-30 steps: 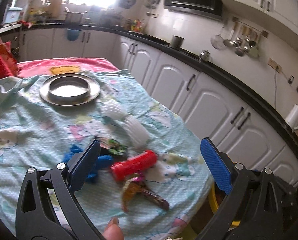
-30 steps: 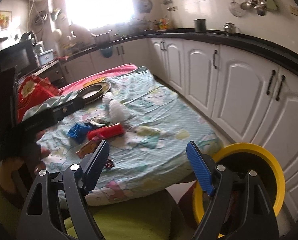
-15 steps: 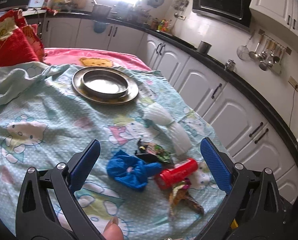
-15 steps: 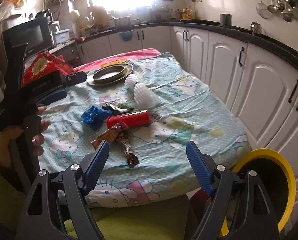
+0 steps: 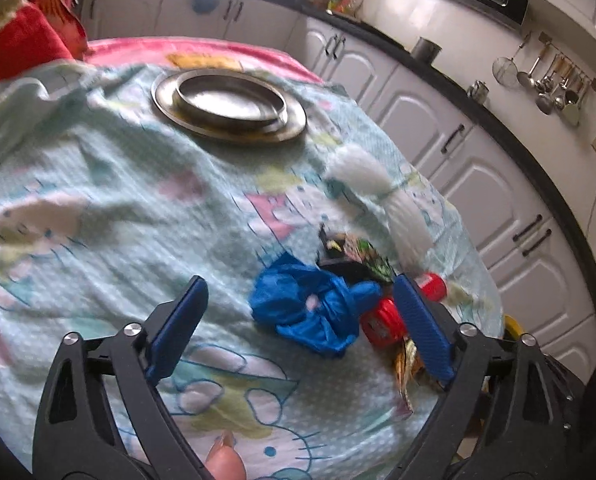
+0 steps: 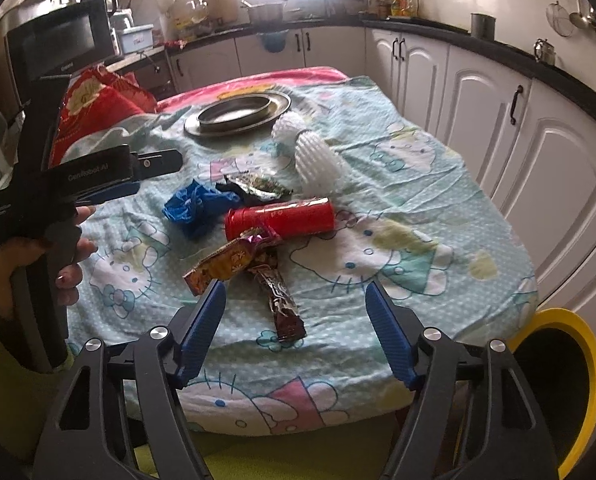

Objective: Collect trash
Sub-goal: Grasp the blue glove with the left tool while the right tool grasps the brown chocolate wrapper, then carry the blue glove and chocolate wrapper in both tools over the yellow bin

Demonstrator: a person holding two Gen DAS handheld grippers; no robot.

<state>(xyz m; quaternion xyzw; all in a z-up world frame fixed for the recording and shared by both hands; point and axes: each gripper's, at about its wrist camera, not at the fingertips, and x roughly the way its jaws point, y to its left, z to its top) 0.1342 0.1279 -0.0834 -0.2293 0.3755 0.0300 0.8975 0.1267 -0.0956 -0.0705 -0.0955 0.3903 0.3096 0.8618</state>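
Through the left wrist camera, my left gripper (image 5: 298,328) hangs empty with its jaws spread wide over the crumpled blue bag (image 5: 312,308), which lies on the cartoon-print cloth (image 5: 97,200) just beside the red can (image 5: 382,320) and a dark printed wrapper (image 5: 354,252). I judge the bag the first pick: I would come down with one pad on each side of the bunched middle, clear of the can, so that only the bag lifts

From the right wrist camera, my right gripper (image 6: 295,328) is likewise wide apart and holds nothing, poised above the brown wrapper (image 6: 283,308) near the cloth's front edge. A gold wrapper (image 6: 225,260) overlaps the can. Off the table's right corner stands the yellow-rimmed bin (image 6: 586,360), where I would drop each piece
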